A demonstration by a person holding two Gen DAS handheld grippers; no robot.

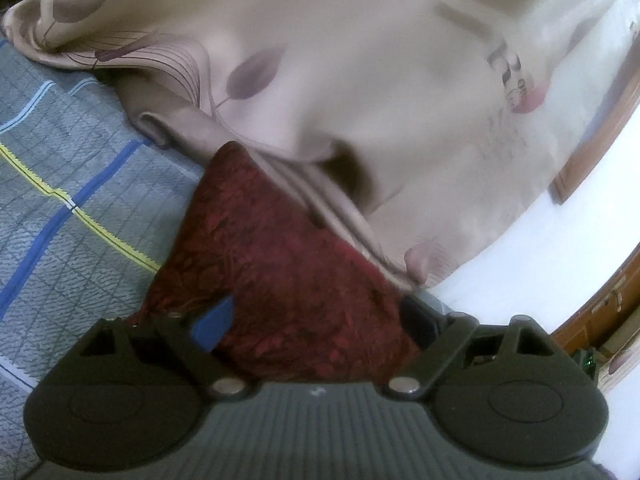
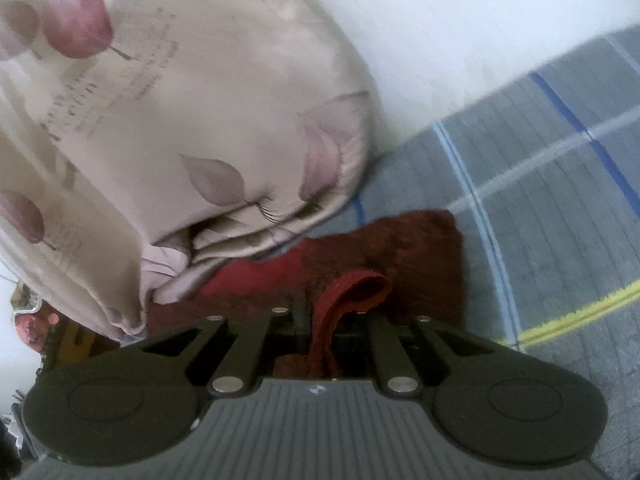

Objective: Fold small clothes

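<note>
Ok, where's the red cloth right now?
The red cloth lies on the grey checked bedsheet, against the beige floral quilt; the right gripper pinches a fold.

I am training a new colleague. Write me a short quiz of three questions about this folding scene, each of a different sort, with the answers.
1. True or false: the right gripper is pinching a fold of the dark red cloth.
2. The jaws of the left gripper stand: A) wide open, with the red cloth between them; B) closed on the beige blanket; C) closed on nothing.
3. Fill in: the red cloth lies on a grey ____ bedsheet with blue, white and yellow lines.

Key
1. True.
2. A.
3. Checked.
</note>
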